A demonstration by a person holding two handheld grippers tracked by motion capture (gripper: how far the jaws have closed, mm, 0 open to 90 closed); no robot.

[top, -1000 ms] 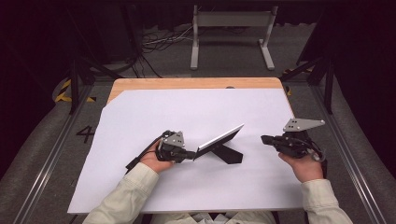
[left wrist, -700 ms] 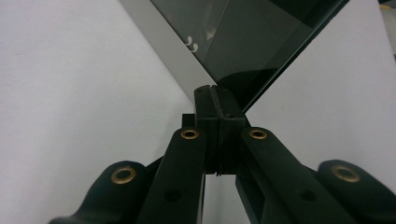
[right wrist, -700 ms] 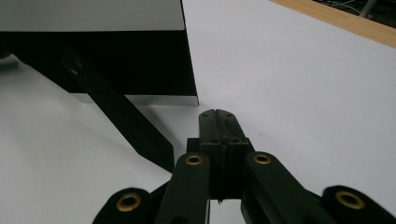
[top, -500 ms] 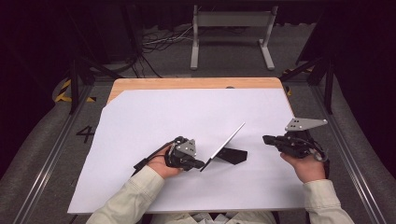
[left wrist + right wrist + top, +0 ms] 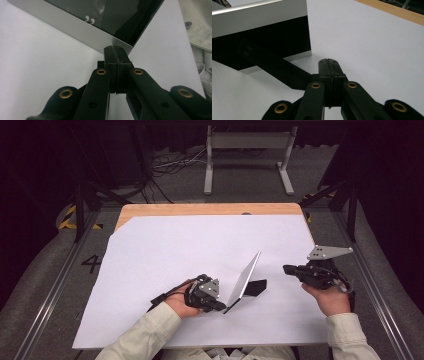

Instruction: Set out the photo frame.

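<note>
At lower centre-left of the high view, my left claw (image 5: pixel 220 305) has its jaws pressed together with nothing held, its tips touching the near corner of the one frame (image 5: pixel 244 281). The frame stands tilted on its one black stand (image 5: pixel 255 287), long axis running up and right. My right claw (image 5: pixel 289 269), also closed and holding nothing, waits well apart at right; the left is nearer.

Silver-framed picture frame (image 5: pixel 243 281), black stand (image 5: pixel 255 287), white sheet (image 5: pixel 200 250).
</note>
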